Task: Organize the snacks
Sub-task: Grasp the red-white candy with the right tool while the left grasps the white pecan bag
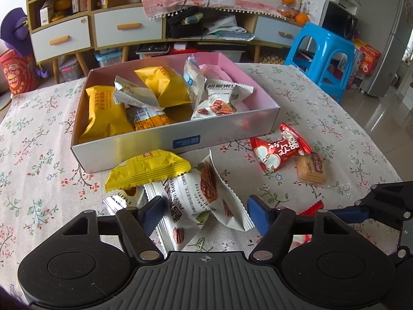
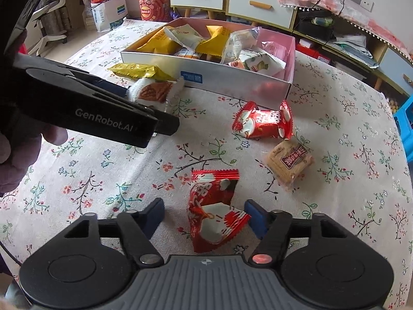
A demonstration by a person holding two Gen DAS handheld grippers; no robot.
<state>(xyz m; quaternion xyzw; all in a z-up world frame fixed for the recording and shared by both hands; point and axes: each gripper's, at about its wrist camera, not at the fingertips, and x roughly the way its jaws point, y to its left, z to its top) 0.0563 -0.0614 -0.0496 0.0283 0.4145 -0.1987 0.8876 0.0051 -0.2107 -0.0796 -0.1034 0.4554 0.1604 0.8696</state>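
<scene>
Floral-clothed table (image 1: 38, 134) carries an open box (image 1: 144, 142) of wrapped snacks at its far side. Near the box front, a white pecan packet (image 1: 204, 201) lies between the left gripper's (image 1: 206, 214) fingers; the left pad touches it, the right pad meets its crimped edge. Right gripper (image 2: 205, 218) straddles a red candy packet (image 2: 211, 206): right pad touching, left pad apart.

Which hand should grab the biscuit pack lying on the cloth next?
Probably right: the biscuit pack lies just ahead of the right gripper, while the left gripper is farther off and clamps the pecan packet.
</scene>
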